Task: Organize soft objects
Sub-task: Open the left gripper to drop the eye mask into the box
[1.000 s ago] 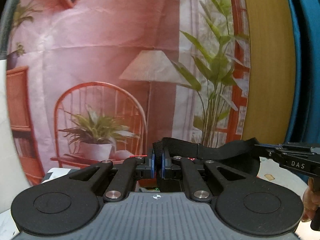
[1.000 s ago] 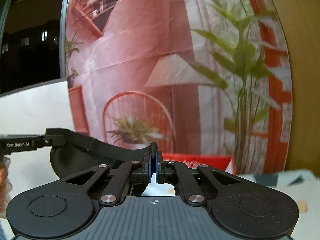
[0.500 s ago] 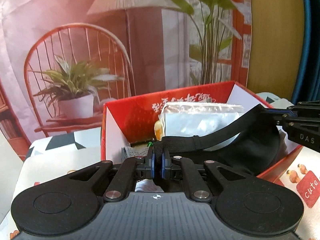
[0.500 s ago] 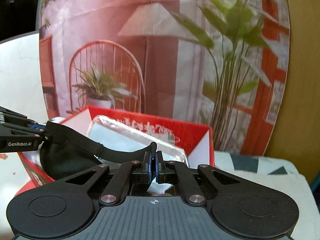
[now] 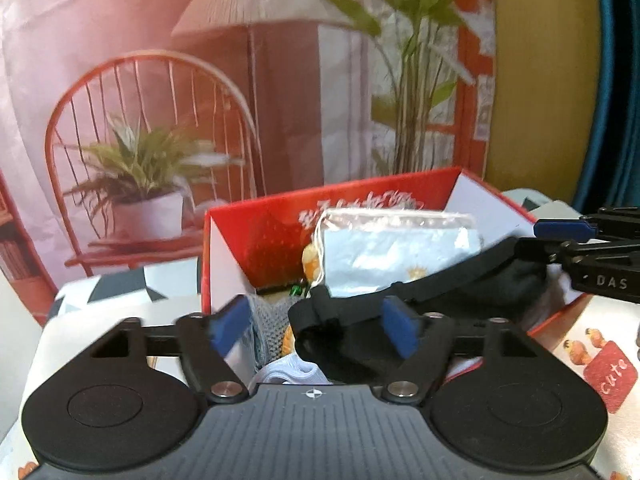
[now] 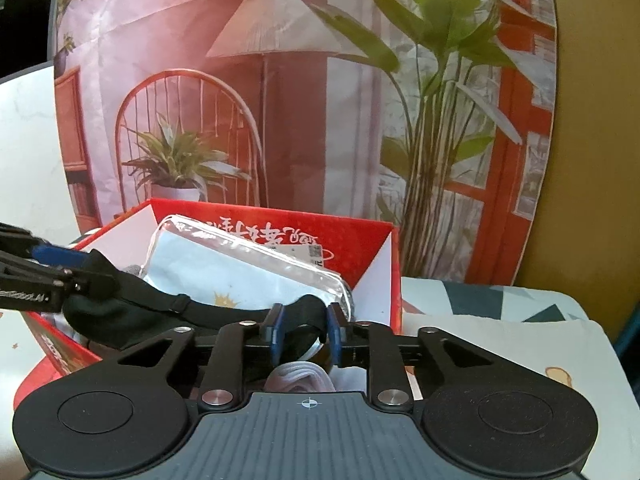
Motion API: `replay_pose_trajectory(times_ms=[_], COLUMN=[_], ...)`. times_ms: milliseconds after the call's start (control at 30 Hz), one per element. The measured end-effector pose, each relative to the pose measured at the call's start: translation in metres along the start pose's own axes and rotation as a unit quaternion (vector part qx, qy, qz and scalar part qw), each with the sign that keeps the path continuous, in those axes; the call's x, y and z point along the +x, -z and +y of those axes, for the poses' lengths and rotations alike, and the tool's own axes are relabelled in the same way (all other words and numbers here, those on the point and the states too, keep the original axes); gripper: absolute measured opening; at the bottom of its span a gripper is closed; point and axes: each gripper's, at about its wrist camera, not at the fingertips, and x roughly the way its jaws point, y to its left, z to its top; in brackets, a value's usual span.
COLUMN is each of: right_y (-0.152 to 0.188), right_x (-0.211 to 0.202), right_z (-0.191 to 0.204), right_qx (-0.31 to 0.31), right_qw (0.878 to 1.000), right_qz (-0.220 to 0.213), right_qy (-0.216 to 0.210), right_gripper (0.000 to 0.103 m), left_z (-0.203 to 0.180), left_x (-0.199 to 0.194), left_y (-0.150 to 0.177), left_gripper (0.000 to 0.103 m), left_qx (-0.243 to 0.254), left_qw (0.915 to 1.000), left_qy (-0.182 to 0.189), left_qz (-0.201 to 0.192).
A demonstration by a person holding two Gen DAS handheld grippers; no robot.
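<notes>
- The red box (image 5: 224,256) stands open just ahead of both tongs, on a patterned cloth (image 6: 500,344) with small cartoon prints.
- Inside it, against the far wall beyond the fingertips, leans a clear packet (image 6: 224,260) holding something pale blue; an orange-yellow item (image 5: 310,262) shows at the packet's left edge in the left wrist view, too small to identify.
- Lower down, close in front of the left tongs, sit a grey mesh piece (image 5: 266,320) and a white fabric bundle (image 5: 292,372).
- The black eye mask (image 6: 120,308) lies across the top of the box's contents, its strap (image 5: 420,284) stretched between the two tongs.
- The left tongs (image 5: 314,330) are spread wide; the strap's looped end sits between the blue pads (image 5: 398,332), nearer the right one, and no pad presses it.
- The right tongs (image 6: 306,334) are only partly parted; the strap's other end bunches in the narrow gap, and whether the pads touch it I cannot tell.
- Half a second back both tongs were pressed tight on the strap, holding the mask taut over the box; both jaws have just been opening, the left far more, and the strap now sags.
- A second back the mask hung in front of the printed backdrop (image 6: 280,100) with hardly any of the box in view.
</notes>
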Motion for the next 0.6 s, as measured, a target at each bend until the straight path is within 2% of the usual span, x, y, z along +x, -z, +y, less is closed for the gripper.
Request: replay_pose_trajectory(times_ms=[33, 67, 100, 167, 200, 267, 300, 467, 600], right_y=[0.0, -0.001, -0.002, -0.004, -0.006, -0.009, -0.011, -0.021, -0.027], right_x=[-0.003, -0.007, -0.011, -0.019, -0.023, -0.032, -0.037, -0.06, -0.077], right_z=[0.001, 0.001, 0.002, 0.003, 0.004, 0.007, 0.008, 0.015, 0.022], right_qx=[0.002, 0.006, 0.01, 0.017, 0.02, 0.028, 0.032, 0.051, 0.061], right_qw=[1.0, 1.0, 1.0, 1.0, 1.0, 0.999, 0.999, 0.998, 0.997], right_qz=[-0.002, -0.006, -0.009, -0.014, -0.015, -0.021, -0.025, -0.034, -0.04], right_qy=[0.001, 0.001, -0.002, -0.008, -0.008, -0.01, -0.013, -0.015, -0.002], right_gripper=[0.038, 0.05, 0.056, 0.072, 0.076, 0.099, 0.103, 0.103, 0.103], left_z=[0.0, 0.0, 0.002, 0.005, 0.006, 0.009, 0.01, 0.017, 0.026], left_x=[-0.005, -0.009, -0.013, -0.023, -0.027, -0.038, -0.045, -0.075, -0.1], left_y=[0.0, -0.001, -0.001, -0.002, -0.002, -0.001, -0.001, -0.002, -0.002], left_gripper=[0.093, 0.097, 0.103, 0.103, 0.103, 0.103, 0.103, 0.103, 0.103], left_qx=[0.0, -0.004, -0.01, -0.024, -0.03, -0.039, -0.043, -0.066, -0.09], left_qw=[1.0, 1.0, 0.9999, 0.9997, 0.9995, 0.9992, 0.999, 0.996, 0.9934], left_qy=[0.003, 0.006, 0.012, 0.01, 0.007, 0.0, -0.006, -0.054, -0.054], left_qz=[-0.001, -0.003, -0.005, -0.006, -0.004, -0.01, -0.016, -0.027, -0.046])
